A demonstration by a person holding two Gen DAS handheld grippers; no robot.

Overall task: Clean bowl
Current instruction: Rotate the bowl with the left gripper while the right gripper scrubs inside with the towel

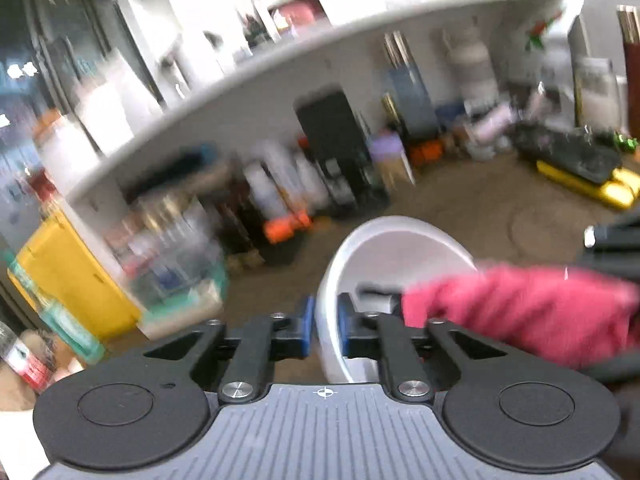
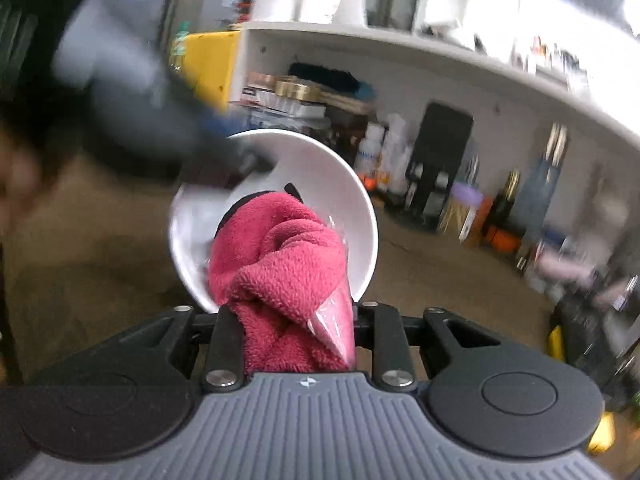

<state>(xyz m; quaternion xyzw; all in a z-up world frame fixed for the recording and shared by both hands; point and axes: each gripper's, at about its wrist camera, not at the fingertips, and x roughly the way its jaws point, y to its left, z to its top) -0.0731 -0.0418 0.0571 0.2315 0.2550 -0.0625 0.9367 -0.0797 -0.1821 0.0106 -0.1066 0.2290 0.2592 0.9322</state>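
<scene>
Left gripper: blue pads clamped on the bowl wall, one pad outside, one inside, holding the bowl tilted up off the floor, mouth toward the other tool. Right gripper: pinched tight on a bunched red cloth, the wad pushed forward into the bowl and touching the inner wall. In the left view, cloth entering from the right across the rim. Beyond, blurred: brown floor, a white shelf crowded with bottles and boxes.

Judging by this, wiping under way, mid-task. Visible inner surface white, no obvious dirt, though blur hides fine marks. Probably left: finishing the sweep around the inside, then setting bowl and cloth down.
</scene>
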